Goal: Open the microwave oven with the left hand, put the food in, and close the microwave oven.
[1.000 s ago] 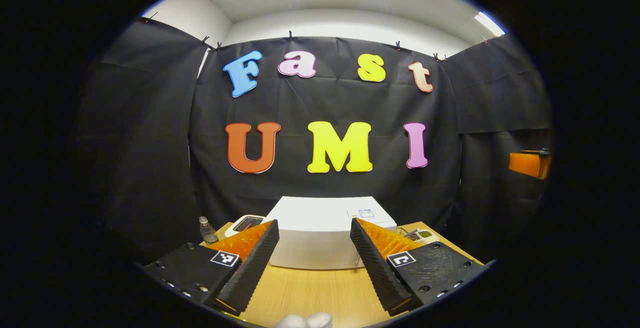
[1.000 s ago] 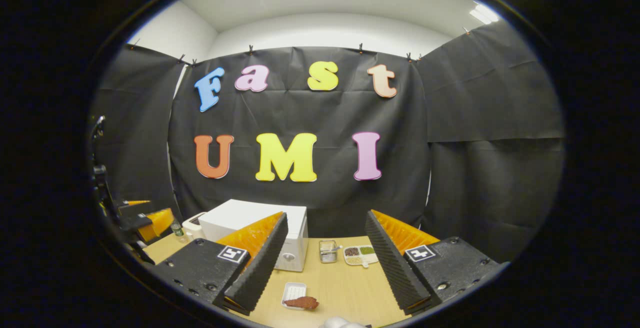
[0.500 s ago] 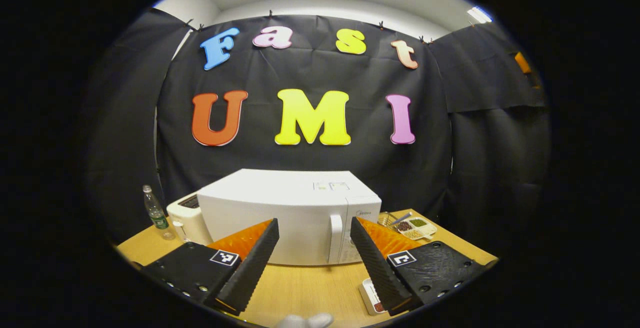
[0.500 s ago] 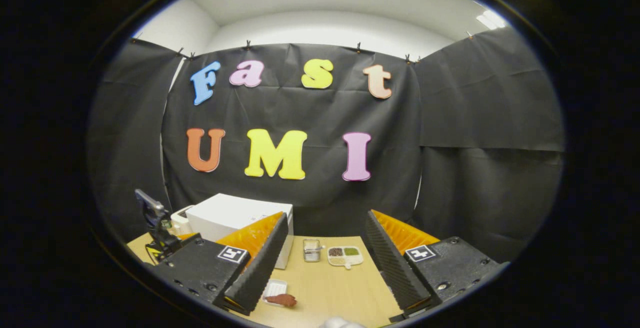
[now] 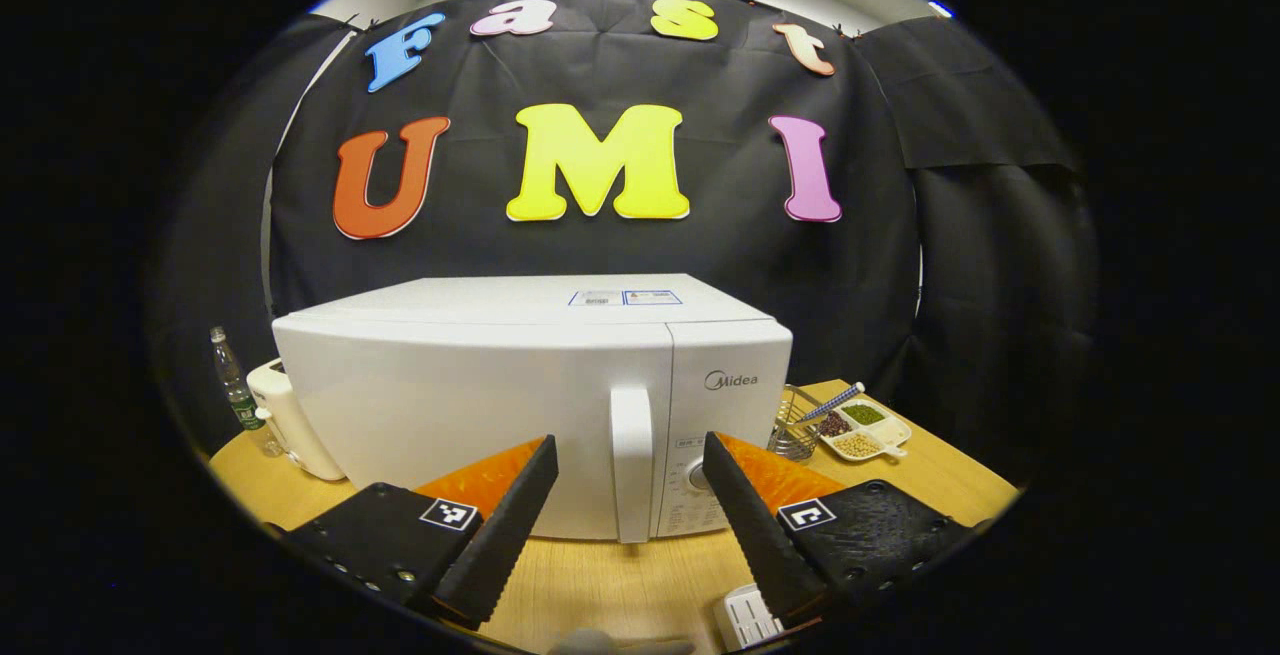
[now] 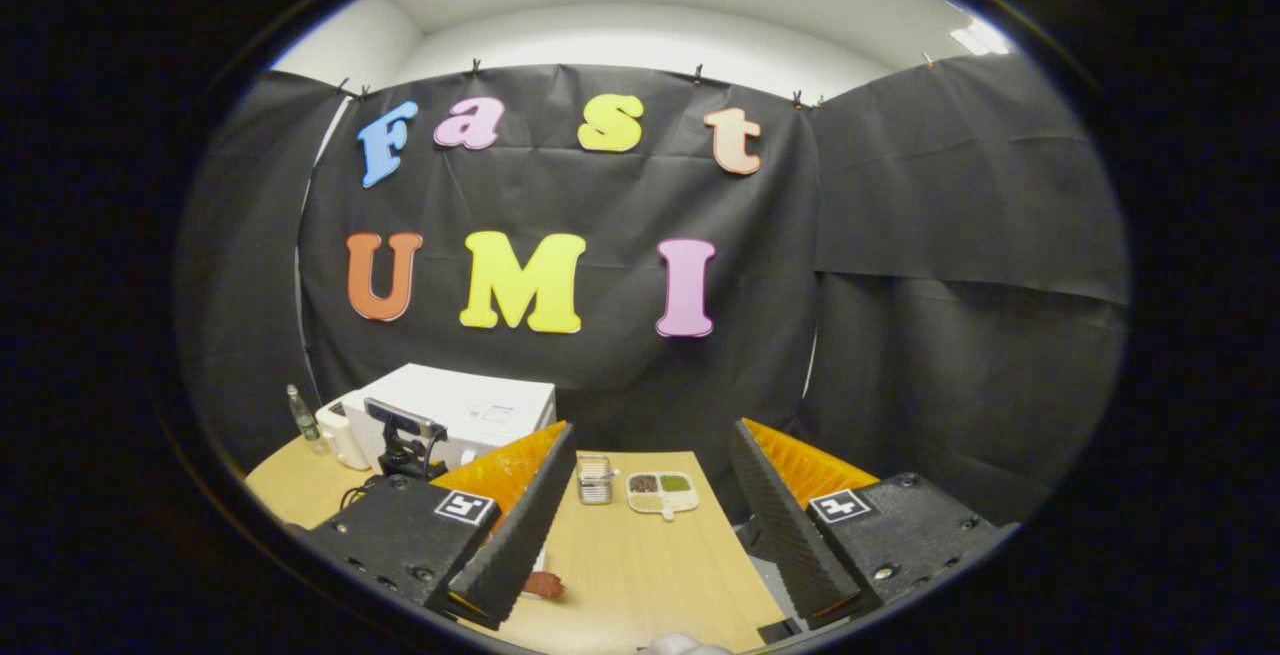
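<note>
A: Left gripper view, stock?
B: Left gripper (image 5: 625, 515), fingers spread, facing white microwave oven (image 5: 500, 405); door handle (image 5: 632, 460) between them, untouched.

A: Right gripper view?
B: Right gripper (image 6: 650, 525), fingers spread, holding nothing; brown food (image 6: 543, 585) on wooden table (image 6: 640, 555), microwave oven (image 6: 470, 415) well left.

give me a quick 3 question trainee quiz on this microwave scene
1. True or false: the microwave door is already open.
2. Multiple choice: the open left hand-held gripper is lined up with A) the bottle B) the door handle C) the divided dish.
3. Fill in: the right hand-held gripper is ____, holding nothing.

Key: 1 false; 2 B; 3 open
</note>
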Available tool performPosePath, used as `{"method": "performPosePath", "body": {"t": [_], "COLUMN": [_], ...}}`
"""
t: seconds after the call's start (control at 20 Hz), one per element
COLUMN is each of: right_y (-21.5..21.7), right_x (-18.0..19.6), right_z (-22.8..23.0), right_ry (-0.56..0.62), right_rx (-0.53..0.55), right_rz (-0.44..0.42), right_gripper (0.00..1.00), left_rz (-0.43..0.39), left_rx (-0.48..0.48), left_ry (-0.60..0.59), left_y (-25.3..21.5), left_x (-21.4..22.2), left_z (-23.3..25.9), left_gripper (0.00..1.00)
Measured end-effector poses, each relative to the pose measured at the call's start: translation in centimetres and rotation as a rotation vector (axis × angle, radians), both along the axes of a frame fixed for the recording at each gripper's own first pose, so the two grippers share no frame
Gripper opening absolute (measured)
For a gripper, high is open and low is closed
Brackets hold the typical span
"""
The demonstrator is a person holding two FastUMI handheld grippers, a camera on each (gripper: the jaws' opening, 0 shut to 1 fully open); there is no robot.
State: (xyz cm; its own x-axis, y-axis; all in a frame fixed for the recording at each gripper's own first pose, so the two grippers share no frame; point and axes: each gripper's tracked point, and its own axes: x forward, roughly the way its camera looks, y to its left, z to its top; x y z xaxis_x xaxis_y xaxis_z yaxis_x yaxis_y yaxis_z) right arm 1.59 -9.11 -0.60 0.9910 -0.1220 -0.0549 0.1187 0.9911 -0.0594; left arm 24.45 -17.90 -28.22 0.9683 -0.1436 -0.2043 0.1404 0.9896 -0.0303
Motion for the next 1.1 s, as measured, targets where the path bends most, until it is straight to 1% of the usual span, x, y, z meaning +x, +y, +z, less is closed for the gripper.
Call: {"method": "performPosePath", "body": {"t": [0.05,0.1,0.2,0.25,0.3,0.35,0.4,0.45,0.5,0.6,0.7,0.8,0.85,1.0,1.1], "right_y": [0.0,0.0,0.1,0.0,-0.1,-0.2,-0.1,0.0,0.0,0.4,0.4,0.6,0.7,0.9,1.0], "right_x": [0.0,0.0,0.0,0.0,0.1,0.1,0.1,0.2,0.2,0.1,-0.1,-0.4,-0.6,-1.2,-1.5], "right_z": [-0.5,-0.9,-1.4,-1.6,-1.8,-1.7,-1.8,-1.7,-1.8,-1.8,-1.2,-1.2,-1.2,-0.9,-0.9], "right_ry": [0.013,0.024,0.037,0.04,0.045,0.044,0.044,0.045,0.044,0.052,0.03,0.032,0.031,0.021,0.02], "right_rx": [-0.005,-0.001,0.021,0.029,0.032,0.033,0.034,0.035,0.035,0.03,0.031,0.032,0.037,0.05,0.057], "right_rz": [0.001,0.004,0.009,0.007,0.004,0.004,0.003,0.006,0.007,0.018,0.017,0.017,0.016,0.014,0.012], "right_gripper": [0.92,1.0,1.0,1.0,1.0,1.0,1.0,0.99,0.99,1.0,1.0,0.99,1.0,1.0,0.99], "left_rz": [-0.002,-0.006,-0.005,-0.008,0.0,0.001,0.017,0.023,0.03,0.017,0.002,-0.004,-0.006,-0.013,-0.011], "left_rx": [0.006,0.012,0.021,0.026,0.038,0.024,0.014,0.022,0.023,0.017,0.006,0.011,0.005,-0.004,-0.014], "left_ry": [0.011,0.008,0.004,0.007,0.02,0.061,0.049,0.041,0.045,0.066,0.077,0.08,0.084,0.098,0.106], "left_y": [-0.1,-0.2,-0.4,-0.5,-0.3,-0.6,-0.5,-0.4,-0.2,-0.4,-0.4,-0.3,-0.3,-0.3,-0.2], "left_x": [0.4,0.8,1.5,1.8,2.4,2.0,2.0,2.2,2.0,1.9,1.7,1.6,1.6,1.5,0.4], "left_z": [-0.6,-0.7,-0.9,-1.2,-1.6,-2.4,-2.3,-2.1,-2.2,-2.4,-2.5,-2.3,-2.3,-2.2,-2.2], "left_gripper": [0.93,0.93,0.75,0.82,0.61,0.41,0.17,0.27,0.22,0.15,0.15,0.15,0.12,0.11,0.12]}}
